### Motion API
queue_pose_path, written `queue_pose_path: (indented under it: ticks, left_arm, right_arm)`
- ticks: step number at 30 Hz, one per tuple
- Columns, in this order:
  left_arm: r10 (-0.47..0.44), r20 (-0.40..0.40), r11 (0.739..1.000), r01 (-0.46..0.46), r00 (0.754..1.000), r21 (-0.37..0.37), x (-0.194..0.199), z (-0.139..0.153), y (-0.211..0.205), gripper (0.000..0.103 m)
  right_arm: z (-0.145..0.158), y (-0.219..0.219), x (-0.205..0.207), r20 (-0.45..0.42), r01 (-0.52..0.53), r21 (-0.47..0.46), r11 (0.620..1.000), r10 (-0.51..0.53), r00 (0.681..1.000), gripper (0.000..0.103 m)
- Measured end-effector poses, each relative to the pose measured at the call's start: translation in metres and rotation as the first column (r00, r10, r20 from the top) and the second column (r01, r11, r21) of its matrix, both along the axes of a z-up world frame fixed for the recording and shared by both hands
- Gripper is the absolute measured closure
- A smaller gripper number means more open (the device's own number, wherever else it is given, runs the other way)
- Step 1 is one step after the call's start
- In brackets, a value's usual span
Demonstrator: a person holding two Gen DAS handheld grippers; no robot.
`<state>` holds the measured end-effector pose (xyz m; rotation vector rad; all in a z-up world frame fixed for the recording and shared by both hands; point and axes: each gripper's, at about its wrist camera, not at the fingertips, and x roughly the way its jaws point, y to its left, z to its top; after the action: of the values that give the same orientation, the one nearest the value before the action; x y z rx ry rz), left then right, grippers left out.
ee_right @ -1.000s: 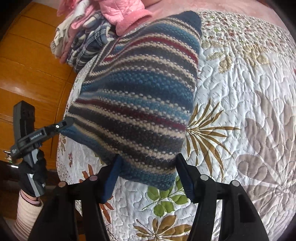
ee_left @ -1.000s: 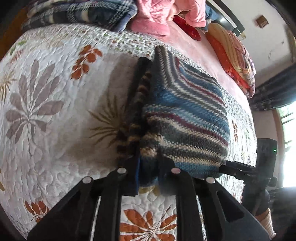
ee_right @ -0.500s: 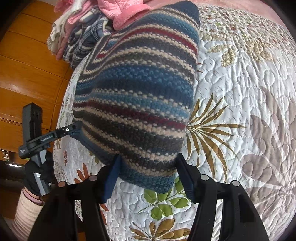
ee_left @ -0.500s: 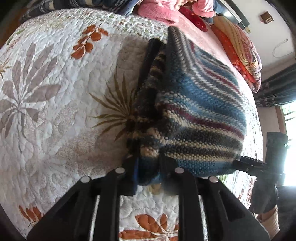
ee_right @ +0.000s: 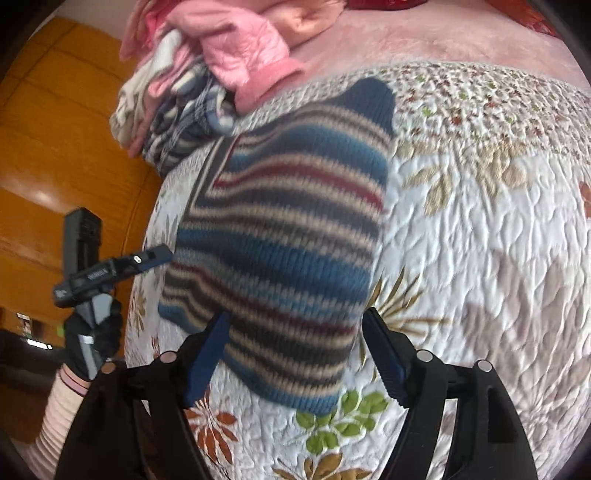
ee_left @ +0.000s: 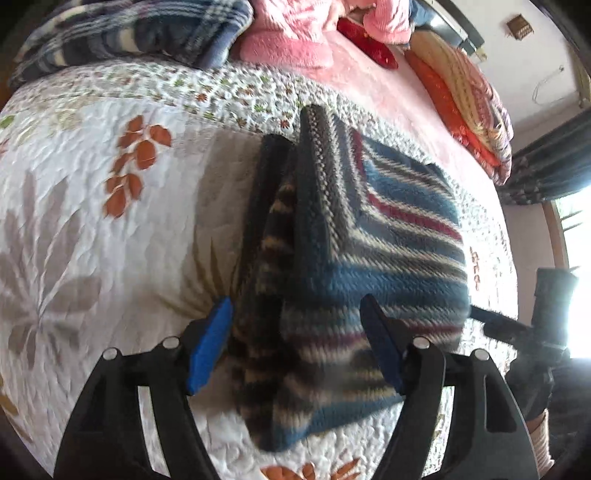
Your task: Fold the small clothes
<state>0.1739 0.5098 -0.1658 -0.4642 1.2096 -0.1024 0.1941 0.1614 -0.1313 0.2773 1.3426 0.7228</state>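
A folded striped knit sweater [ee_left: 369, 258], in blue, grey, cream and dark red, lies flat on the white leaf-print quilt [ee_left: 92, 221]. My left gripper [ee_left: 295, 332] hangs open just above the sweater's near edge, with a blue pad [ee_left: 208, 343] on either side and neither touching it. In the right wrist view the same sweater [ee_right: 288, 240] lies ahead of my right gripper [ee_right: 297, 347], which is open, its fingers straddling the near corner. The left gripper [ee_right: 110, 269], held by a gloved hand [ee_right: 92, 332], shows beside the sweater's left edge.
A heap of clothes lies at the far end of the bed: a blue plaid garment [ee_left: 129, 33] and a pink jacket [ee_right: 240, 55]. Orange and striped pillows [ee_left: 461, 96] lie far right. A wooden wall [ee_right: 55, 147] runs along the bed's left side.
My left gripper has opened and let go of the sweater's edge, and the sweater has settled flat on the quilt. My right gripper's jaws are as wide as before.
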Motion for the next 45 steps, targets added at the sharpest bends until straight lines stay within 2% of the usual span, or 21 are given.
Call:
queue_pose_path:
  ticks: [2,5,9,12,16,17,18,19,20,21,23,24,25,28,36,40,45]
  left_arm:
    - [-0.024,-0.01,1.0,0.024,1.0,0.013,0.012,-0.009,-0.001,0.032]
    - [-0.065,-0.031,0.997,0.064,0.997,-0.052,0.024,-0.024,-0.001,0.03]
    - [-0.11,-0.051,0.991,0.106,0.993,-0.081,0.04,-0.043,-0.003,0.019]
    - [-0.144,-0.063,0.983,0.136,0.988,-0.12,0.051,-0.054,-0.007,0.011]
    - [-0.14,-0.068,0.979,0.128,0.988,-0.156,0.061,-0.064,-0.007,0.01]
    - [-0.138,-0.073,0.98,0.125,0.988,-0.157,0.061,-0.066,-0.007,0.014]
    - [-0.137,-0.075,0.981,0.125,0.988,-0.146,0.061,-0.067,-0.008,0.025]
    - [-0.137,-0.076,0.982,0.126,0.988,-0.139,0.061,-0.066,-0.009,0.031]
    - [-0.136,-0.073,0.98,0.123,0.988,-0.158,0.059,-0.065,-0.009,0.043]
    - [-0.128,-0.069,0.975,0.114,0.989,-0.188,0.058,-0.064,-0.008,0.049]
    - [-0.116,-0.051,0.973,0.103,0.992,-0.207,0.053,-0.063,-0.009,0.053]
    - [-0.104,-0.039,0.973,0.093,0.994,-0.213,0.05,-0.061,-0.01,0.055]
    - [-0.092,-0.026,0.97,0.084,0.995,-0.226,0.046,-0.058,-0.011,0.055]
    - [-0.076,0.03,0.955,0.082,0.997,-0.286,0.027,-0.046,-0.023,0.057]
    - [-0.134,0.15,0.921,0.179,0.98,-0.345,-0.037,-0.009,-0.113,0.057]
    - [-0.157,0.178,0.917,0.21,0.972,-0.339,-0.066,-0.002,-0.166,0.057]
    - [-0.139,0.173,0.924,0.191,0.975,-0.332,-0.084,-0.012,-0.21,0.057]
  right_arm:
    - [-0.004,-0.001,0.013,-0.025,0.018,0.016,1.0,-0.017,1.0,0.024]
    - [-0.017,0.002,0.029,-0.07,0.025,0.061,0.998,-0.021,0.997,0.021]
    - [-0.039,0.013,0.045,-0.13,0.028,0.083,0.996,-0.017,0.991,0.018]
    - [-0.053,0.018,0.053,-0.18,0.044,0.138,0.989,-0.018,0.983,0.011]
    - [-0.074,0.024,0.062,-0.253,0.076,0.212,0.974,-0.02,0.967,0.007]
    - [-0.08,0.025,0.064,-0.277,0.092,0.233,0.968,-0.024,0.96,0.008]
    - [-0.085,0.026,0.066,-0.295,0.107,0.248,0.963,-0.03,0.955,0.009]
    - [-0.087,0.027,0.067,-0.297,0.122,0.261,0.958,-0.04,0.954,0.013]
    - [-0.086,0.028,0.067,-0.287,0.124,0.259,0.958,-0.046,0.957,0.019]
    - [-0.083,0.029,0.065,-0.269,0.117,0.255,0.96,-0.046,0.962,0.022]
    - [-0.077,0.029,0.064,-0.244,0.108,0.261,0.959,-0.043,0.969,0.038]
    - [-0.074,0.027,0.063,-0.24,0.108,0.268,0.957,-0.042,0.97,0.041]
    - [-0.069,0.024,0.061,-0.231,0.102,0.278,0.955,-0.036,0.972,0.045]
    - [-0.051,0.015,0.052,-0.185,0.059,0.276,0.959,-0.008,0.983,0.047]
    - [0.0,-0.068,0.008,-0.108,-0.002,0.296,0.955,0.035,0.994,0.047]
    - [0.008,-0.121,-0.018,-0.111,0.004,0.299,0.954,0.031,0.993,0.047]
    - [0.004,-0.168,-0.045,-0.111,0.006,0.278,0.961,0.025,0.994,0.047]
